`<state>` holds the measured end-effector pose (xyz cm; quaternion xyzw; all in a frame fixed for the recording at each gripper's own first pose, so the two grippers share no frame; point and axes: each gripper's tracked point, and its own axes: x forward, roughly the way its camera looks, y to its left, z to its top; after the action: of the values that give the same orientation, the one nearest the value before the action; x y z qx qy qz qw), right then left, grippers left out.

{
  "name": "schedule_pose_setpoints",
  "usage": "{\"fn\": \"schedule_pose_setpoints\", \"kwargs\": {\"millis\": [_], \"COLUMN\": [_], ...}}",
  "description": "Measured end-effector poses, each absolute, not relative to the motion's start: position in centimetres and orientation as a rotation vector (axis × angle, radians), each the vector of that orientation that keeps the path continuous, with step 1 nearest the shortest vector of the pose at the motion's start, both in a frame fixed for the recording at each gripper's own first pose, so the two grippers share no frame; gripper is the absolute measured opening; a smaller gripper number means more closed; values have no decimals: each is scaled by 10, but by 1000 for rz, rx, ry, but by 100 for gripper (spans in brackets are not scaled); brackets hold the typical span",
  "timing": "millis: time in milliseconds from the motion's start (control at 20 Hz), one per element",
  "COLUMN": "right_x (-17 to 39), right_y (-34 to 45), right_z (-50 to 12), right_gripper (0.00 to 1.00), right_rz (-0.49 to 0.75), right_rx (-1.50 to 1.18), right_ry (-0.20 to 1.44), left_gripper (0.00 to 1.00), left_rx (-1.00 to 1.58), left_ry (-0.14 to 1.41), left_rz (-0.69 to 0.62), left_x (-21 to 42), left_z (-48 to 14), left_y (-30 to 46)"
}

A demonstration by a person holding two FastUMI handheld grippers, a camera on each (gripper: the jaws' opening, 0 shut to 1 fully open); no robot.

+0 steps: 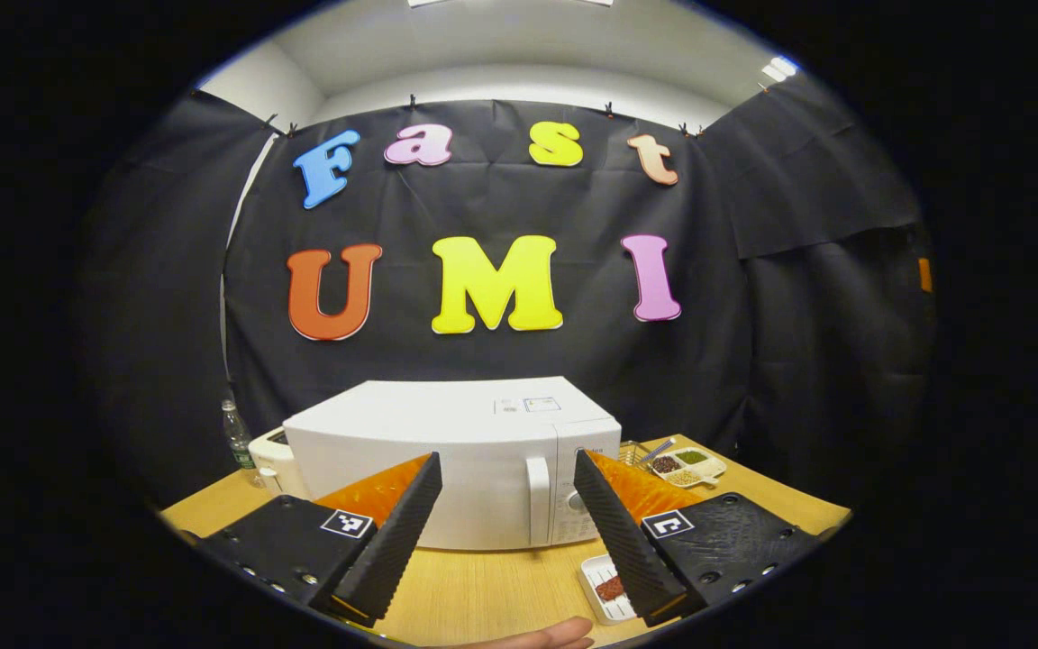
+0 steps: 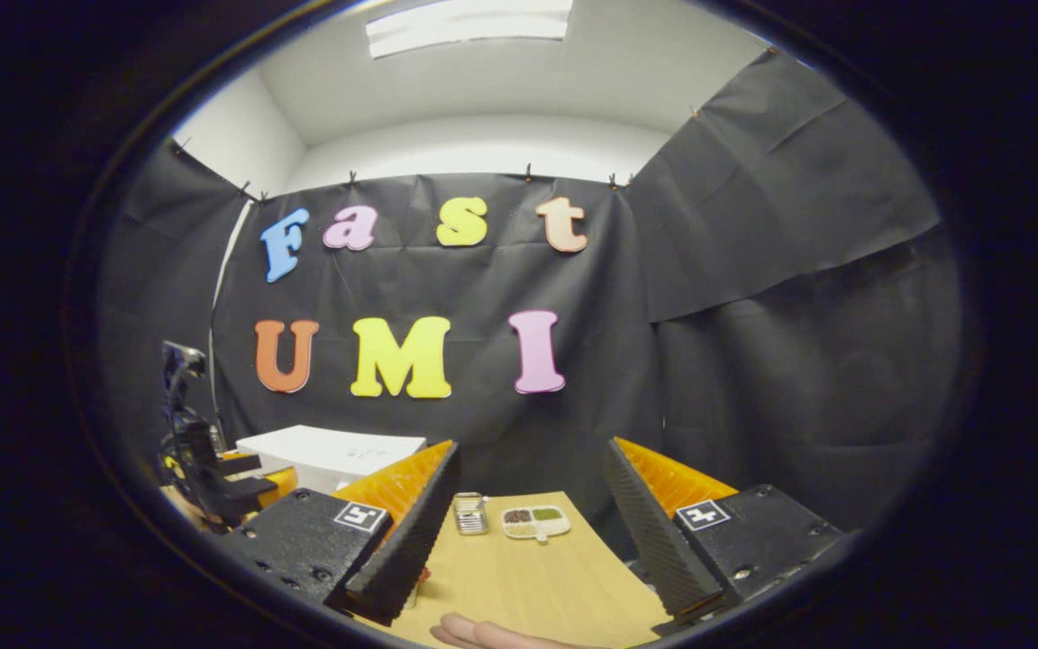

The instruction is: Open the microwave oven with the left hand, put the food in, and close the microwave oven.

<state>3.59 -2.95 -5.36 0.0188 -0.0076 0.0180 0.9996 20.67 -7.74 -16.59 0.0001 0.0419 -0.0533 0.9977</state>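
The white microwave [image 1: 456,451] stands on the wooden table [image 1: 483,586] with its door shut and a vertical handle [image 1: 538,500] at the door's right edge. My left gripper [image 1: 507,460] is open in front of the door, apart from it, holding nothing. A small white tray with a reddish-brown piece of food [image 1: 607,588] lies on the table, partly behind that gripper's right finger. My right gripper [image 2: 531,446] is open and empty over the table's right part. In the right gripper view the microwave [image 2: 330,451] sits to the left, with the left gripper [image 2: 244,478] before it.
A white toaster [image 1: 271,455] and a plastic bottle [image 1: 237,434] stand left of the microwave. A divided dish of beans [image 1: 688,464] [image 2: 534,521] and a small metal rack [image 2: 470,512] sit at the back right. A fingertip [image 1: 546,635] shows at the bottom edge.
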Motion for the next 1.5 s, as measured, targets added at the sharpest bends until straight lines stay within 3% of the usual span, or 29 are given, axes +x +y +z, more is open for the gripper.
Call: {"fn": "schedule_pose_setpoints", "kwargs": {"millis": [250,300,350,400,450,500,550,600,650,700,750,800,850,900,950,1000,1250,1500], "right_x": [41,42,43,44,45,46,47,47,47,47,48,49,51,52,52,52,46,33], "right_y": [-45,-47,-49,-52,-55,-61,-67,-70,-70,-69,-67,-64,-64,-64,-67,-70,-74,-57], "right_z": [-80,-86,-91,-95,-99,-101,-104,-105,-107,-110,-115,-119,-125,-128,-131,-132,-132,-129], "right_gripper": [100,92,92,100,100,100,92,92,100,92,92,100,92,100,93,100,100,100], "right_rz": [68,79,86,90,88,76,61,55,55,60,70,81,88,90,85,74,54,66], "right_rx": [31,31,29,21,7,-9,-28,-43,-52,-57,-55,-52,-46,-41,-38,-37,-42,-25], "right_ry": [49,64,73,78,80,78,75,68,64,68,77,91,108,125,138,144,150,159], "left_gripper": [95,95,95,88,95,94,83,93,89,94,59,25,6,14,2,8,8,8], "left_rx": [48,51,47,36,4,-27,-52,-62,-63,-60,-96,-75,-53,-50,-74,-107,-73,-91], "left_ry": [169,180,177,189,206,204,195,184,177,159,175,168,167,177,187,190,178,182], "left_rz": [-98,-86,-71,-58,-73,-72,-73,-63,-79,-47,-82,-58,-43,-36,-47,-58,-80,-184], "left_x": [261,269,277,285,288,293,297,298,297,304,307,305,308,308,309,306,283,238], "left_z": [-243,-254,-260,-269,-279,-281,-280,-278,-277,-276,-280,-276,-278,-279,-281,-280,-275,-276], "left_y": [-96,-97,-98,-98,-102,-105,-106,-105,-107,-102,-109,-105,-106,-105,-104,-108,-103,-95]}}
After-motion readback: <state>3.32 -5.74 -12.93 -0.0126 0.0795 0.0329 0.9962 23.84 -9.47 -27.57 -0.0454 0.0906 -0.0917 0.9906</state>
